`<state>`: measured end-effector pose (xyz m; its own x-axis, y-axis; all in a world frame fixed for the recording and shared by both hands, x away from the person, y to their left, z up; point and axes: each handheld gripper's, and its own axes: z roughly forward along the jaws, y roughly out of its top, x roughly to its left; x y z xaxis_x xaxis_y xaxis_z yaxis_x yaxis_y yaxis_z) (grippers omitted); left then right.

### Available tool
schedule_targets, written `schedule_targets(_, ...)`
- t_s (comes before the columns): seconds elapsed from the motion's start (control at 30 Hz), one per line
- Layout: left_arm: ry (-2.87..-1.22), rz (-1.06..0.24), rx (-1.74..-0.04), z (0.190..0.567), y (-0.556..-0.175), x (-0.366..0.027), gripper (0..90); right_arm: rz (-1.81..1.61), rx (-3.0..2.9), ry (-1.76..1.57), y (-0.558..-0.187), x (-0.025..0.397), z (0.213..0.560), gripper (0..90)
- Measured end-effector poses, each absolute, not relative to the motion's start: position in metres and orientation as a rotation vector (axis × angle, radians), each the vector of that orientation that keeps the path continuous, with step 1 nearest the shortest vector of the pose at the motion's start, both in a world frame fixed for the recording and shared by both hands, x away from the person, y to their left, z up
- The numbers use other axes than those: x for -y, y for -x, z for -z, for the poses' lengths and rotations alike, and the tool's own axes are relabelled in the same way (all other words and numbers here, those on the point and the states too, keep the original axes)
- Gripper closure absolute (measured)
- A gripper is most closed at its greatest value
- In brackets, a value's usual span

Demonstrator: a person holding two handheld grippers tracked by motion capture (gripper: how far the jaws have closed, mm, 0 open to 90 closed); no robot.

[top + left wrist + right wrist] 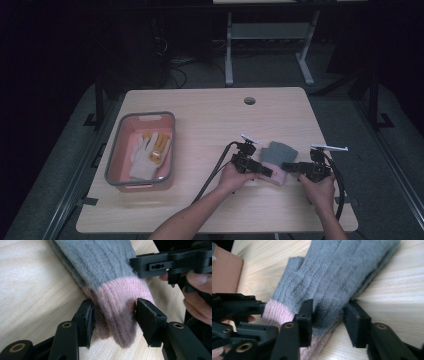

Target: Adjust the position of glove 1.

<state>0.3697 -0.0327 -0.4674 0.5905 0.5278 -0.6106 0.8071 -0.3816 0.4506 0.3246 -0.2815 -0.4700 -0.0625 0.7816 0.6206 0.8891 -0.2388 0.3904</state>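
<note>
Two claws at one knitted glove

A grey glove (279, 152) with a pink cuff lies on the table (210, 120), right of centre in the high view, its cuff pointing toward the lower edge of the frame; the left claw (264, 171) comes in from the left at the cuff, and the right claw (289, 166) comes in from the right at the glove's lower edge; each claw is held in a hand, with forearms rising from the bottom of the frame.

In the left gripper view the left claw (113, 312) has its jaws set on either side of the pink cuff, both pressing into the wool, so it is pinching the glove; in the right gripper view the right claw (328, 315) straddles the grey part just above the cuff, one jaw on top of the wool, the other at its edge beside the table; whether it squeezes, I cannot tell.

At the left of the high view a pink basket (116, 155) with a grey rim holds a white and yellow work glove (149, 155), well apart from the claws.
</note>
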Motion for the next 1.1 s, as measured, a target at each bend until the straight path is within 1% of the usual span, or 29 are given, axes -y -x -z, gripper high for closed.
schedule_targets(0.23, -2.047, 0.520, -1.080, 0.470, -0.370, 0.032, 54.7, 1.247, 1.765, 2.015, -0.328, 0.281, 0.478, 72.6)
schedule_targets(0.33, -1.995, 0.552, -1.104, 0.473, -0.371, 0.029, 57.8, 1.270, 1.750, 2.002, -0.328, 0.281, 0.479, 77.1)
schedule_targets(0.4, -1.987, 0.563, -1.104, 0.474, -0.372, 0.027, 59.4, 1.276, 1.743, 1.997, -0.328, 0.282, 0.479, 78.0)
schedule_targets(0.57, -1.994, 0.545, -1.087, 0.471, -0.370, 0.027, 60.9, 1.275, 1.770, 1.986, -0.328, 0.281, 0.473, 78.8)
schedule_targets(0.8, -2.001, 0.523, -1.054, 0.462, -0.366, 0.020, 61.2, 1.282, 1.807, 1.959, -0.326, 0.276, 0.461, 78.9)
schedule_targets(1.1, -1.995, 0.482, -1.030, 0.445, -0.363, 0.000, 61.3, 1.303, 1.871, 1.897, -0.328, 0.260, 0.443, 78.9)
